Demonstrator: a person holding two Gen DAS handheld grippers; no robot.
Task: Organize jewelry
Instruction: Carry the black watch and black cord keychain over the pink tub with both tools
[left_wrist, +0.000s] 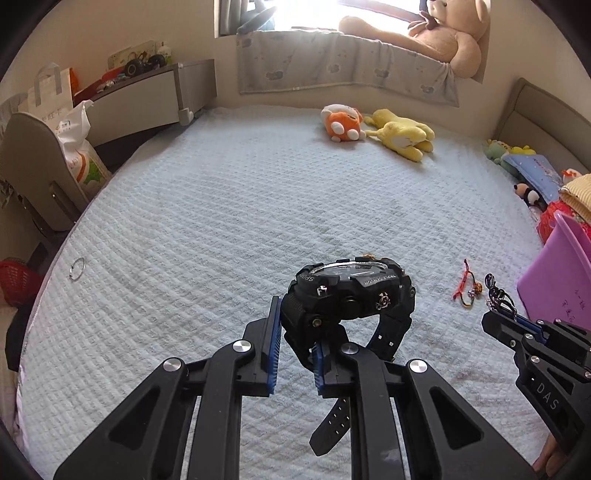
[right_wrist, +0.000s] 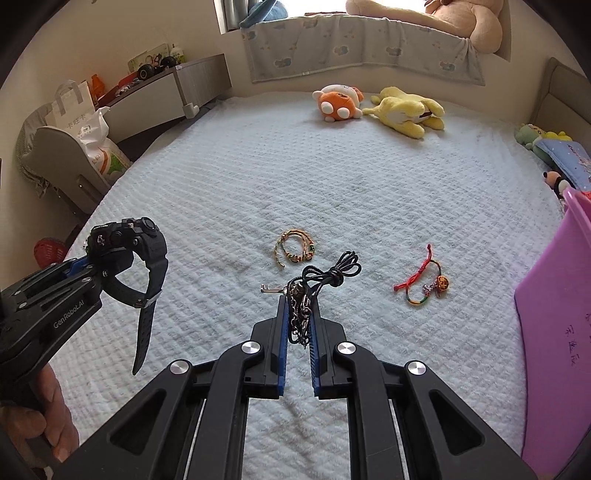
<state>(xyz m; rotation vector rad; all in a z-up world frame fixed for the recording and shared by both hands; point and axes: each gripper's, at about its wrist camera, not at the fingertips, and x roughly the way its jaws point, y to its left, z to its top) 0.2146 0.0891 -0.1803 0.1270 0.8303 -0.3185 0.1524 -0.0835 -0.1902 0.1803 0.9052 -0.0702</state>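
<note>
Carrying step: left gripper (left_wrist: 293, 341) clamped on black watch (left_wrist: 349, 291), right gripper (right_wrist: 298, 321) pinching corded necklace (right_wrist: 325, 277); next likely drop both into purple box (right_wrist: 554, 314).

A home bedroom — a quilted bed (left_wrist: 221, 206) strewn with plush toys (left_wrist: 400, 134), teddy bear (left_wrist: 448, 33) on the windowsill.

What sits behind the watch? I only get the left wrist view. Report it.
Observer: A braided bracelet lies on the bed cover, hidden from you by the watch.
Operator: Now describe the right gripper's load.
Observer: The right gripper is shut on a black cord necklace with a chain; a small silver key sticks out beside the fingertips.
</note>
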